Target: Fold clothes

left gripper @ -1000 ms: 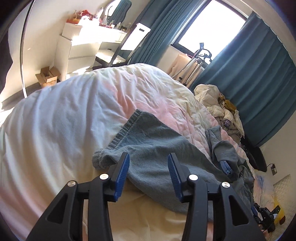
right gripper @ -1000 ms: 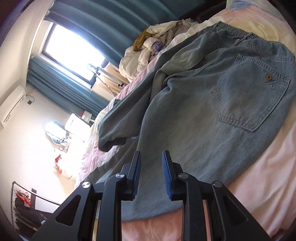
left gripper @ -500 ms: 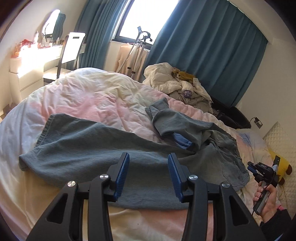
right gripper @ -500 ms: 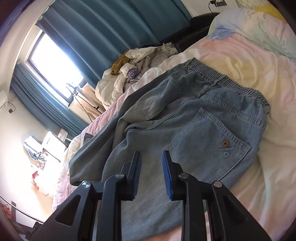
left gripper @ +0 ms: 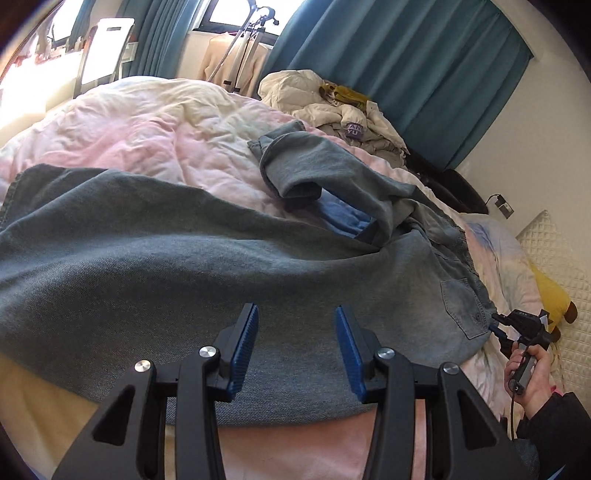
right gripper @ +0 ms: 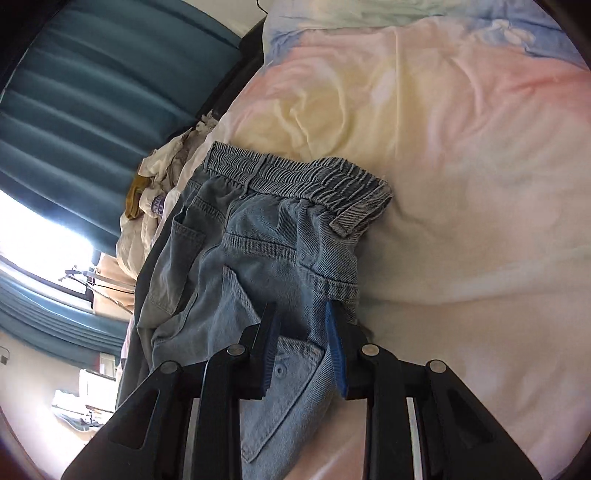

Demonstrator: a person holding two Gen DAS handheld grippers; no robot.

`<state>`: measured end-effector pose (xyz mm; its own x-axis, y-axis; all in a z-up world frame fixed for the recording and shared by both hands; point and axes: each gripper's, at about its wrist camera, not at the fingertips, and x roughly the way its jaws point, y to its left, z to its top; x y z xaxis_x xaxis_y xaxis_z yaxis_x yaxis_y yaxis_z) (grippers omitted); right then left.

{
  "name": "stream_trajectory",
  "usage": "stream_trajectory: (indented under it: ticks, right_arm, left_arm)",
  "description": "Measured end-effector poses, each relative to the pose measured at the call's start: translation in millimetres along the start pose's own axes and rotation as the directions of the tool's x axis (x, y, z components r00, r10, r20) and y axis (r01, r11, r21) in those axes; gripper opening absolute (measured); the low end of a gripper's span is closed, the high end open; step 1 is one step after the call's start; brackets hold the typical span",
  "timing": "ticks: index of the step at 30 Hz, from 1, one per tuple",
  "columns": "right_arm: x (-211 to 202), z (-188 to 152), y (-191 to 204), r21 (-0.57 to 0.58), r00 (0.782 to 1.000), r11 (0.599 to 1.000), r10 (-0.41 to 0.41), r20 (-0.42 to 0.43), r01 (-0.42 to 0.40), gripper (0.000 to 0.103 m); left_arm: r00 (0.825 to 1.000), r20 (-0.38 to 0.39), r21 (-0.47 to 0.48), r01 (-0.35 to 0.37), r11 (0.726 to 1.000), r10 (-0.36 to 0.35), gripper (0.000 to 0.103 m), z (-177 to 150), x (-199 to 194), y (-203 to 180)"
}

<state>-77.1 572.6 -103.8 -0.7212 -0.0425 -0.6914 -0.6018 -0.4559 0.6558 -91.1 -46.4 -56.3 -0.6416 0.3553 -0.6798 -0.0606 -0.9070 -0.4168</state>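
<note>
Jeans [left gripper: 192, 266] sprawled along bed's [left gripper: 155, 122] near edge: heavy, limp denim, best taken at waistband [right gripper: 295, 177]. Left gripper [left gripper: 295, 350] open, empty; right gripper [right gripper: 301, 343] opening over seat.

Daylight is flooding in from my window [left gripper: 236, 14], blowing out to white glare there. Fisheye distortion is bending the curtains [right gripper: 92, 88] and darkening the corners. Soft shadows are lying across the jeans [left gripper: 184, 251]; focus is holding sharp.
</note>
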Motion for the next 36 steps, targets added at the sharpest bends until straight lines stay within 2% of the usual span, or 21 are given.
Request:
stream_trajectory:
  ticks: [5, 9, 10, 12, 13, 17, 19, 23, 26, 27, 28, 29, 30, 32, 34, 36]
  right_arm:
    - [17, 4, 2, 0.006, 0.998, 0.999, -0.053, 0.029, 0.053, 0.025]
    - [-4, 7, 6, 0.019, 0.982, 0.996, -0.084, 0.167, 0.082, 0.027]
    - [-8, 8, 5, 0.017, 0.977, 0.996, -0.085, 0.195, 0.083, 0.029]
    - [-12, 12, 3, 0.020, 0.968, 0.996, -0.086, 0.234, 0.083, 0.045]
    - [-8, 14, -2, 0.037, 0.971, 0.996, -0.091, 0.220, 0.085, 0.054]
    - [13, 17, -29, 0.168, 0.990, 0.984, -0.074, 0.118, 0.054, 0.054]
    - [16, 19, -33, 0.184, 0.991, 0.982, -0.062, 0.117, 0.040, 0.054]
    - [20, 25, -15, 0.068, 0.991, 0.998, -0.026, 0.130, 0.017, 0.054]
    - [22, 22, 9, -0.060, 0.989, 0.997, -0.041, 0.144, 0.050, 0.054]
    - [22, 20, 17, -0.099, 0.986, 0.993, -0.052, 0.158, 0.069, 0.054]
    - [20, 19, 24, -0.130, 0.983, 0.988, -0.060, 0.171, 0.083, 0.046]
    - [18, 17, 28, -0.149, 0.981, 0.984, -0.067, 0.183, 0.095, 0.027]
    - [17, 17, 32, -0.169, 0.979, 0.980, -0.071, 0.193, 0.104, 0.014]
    - [11, 15, 40, -0.211, 0.973, 0.970, -0.071, 0.222, 0.119, 0.010]
    - [1, 13, 49, -0.239, 0.957, 0.956, -0.100, 0.272, 0.168, 0.009]
    - [-12, 15, 52, -0.226, 0.941, 0.957, -0.103, 0.323, 0.182, 0.009]
  left_arm:
    - [0.999, 0.003, -0.048, 0.043, 0.998, -0.043, 0.044, 2, 9, 6]
    - [0.999, 0.002, -0.035, 0.045, 0.998, -0.044, 0.044, 5, 20, 2]
    - [0.999, -0.004, -0.036, 0.047, 0.998, -0.047, 0.044, 5, 23, 2]
    - [0.998, -0.018, -0.041, 0.055, 0.998, -0.056, 0.044, 5, 28, 3]
    - [0.998, -0.025, -0.038, 0.049, 0.998, -0.050, 0.044, 4, 31, 3]
    - [0.999, -0.045, -0.025, 0.013, 1.000, -0.014, 0.044, 0, 36, 2]
    - [0.999, -0.047, -0.019, -0.001, 1.000, 0.000, 0.044, -1, 36, 1]
    - [0.998, -0.050, -0.007, -0.025, 1.000, 0.024, 0.044, -5, 37, -1]
    - [0.998, -0.062, -0.004, -0.032, 0.999, 0.031, 0.044, -8, 38, -2]
    - [0.998, -0.063, -0.002, -0.030, 1.000, 0.030, 0.044, -9, 39, -2]
    - [0.997, -0.064, 0.001, -0.029, 1.000, 0.029, 0.044, -10, 39, -3]
    - [0.997, -0.066, 0.003, -0.028, 1.000, 0.028, 0.044, -10, 39, -3]
    - [0.997, -0.067, 0.002, -0.023, 1.000, 0.023, 0.044, -11, 40, -3]
    - [0.997, -0.070, -0.028, 0.014, 1.000, -0.016, 0.044, -11, 41, 0]
    - [0.998, -0.067, -0.042, 0.015, 0.999, -0.018, 0.044, -11, 40, 2]
    - [0.998, -0.063, -0.055, 0.016, 0.998, -0.020, 0.044, -10, 40, 5]
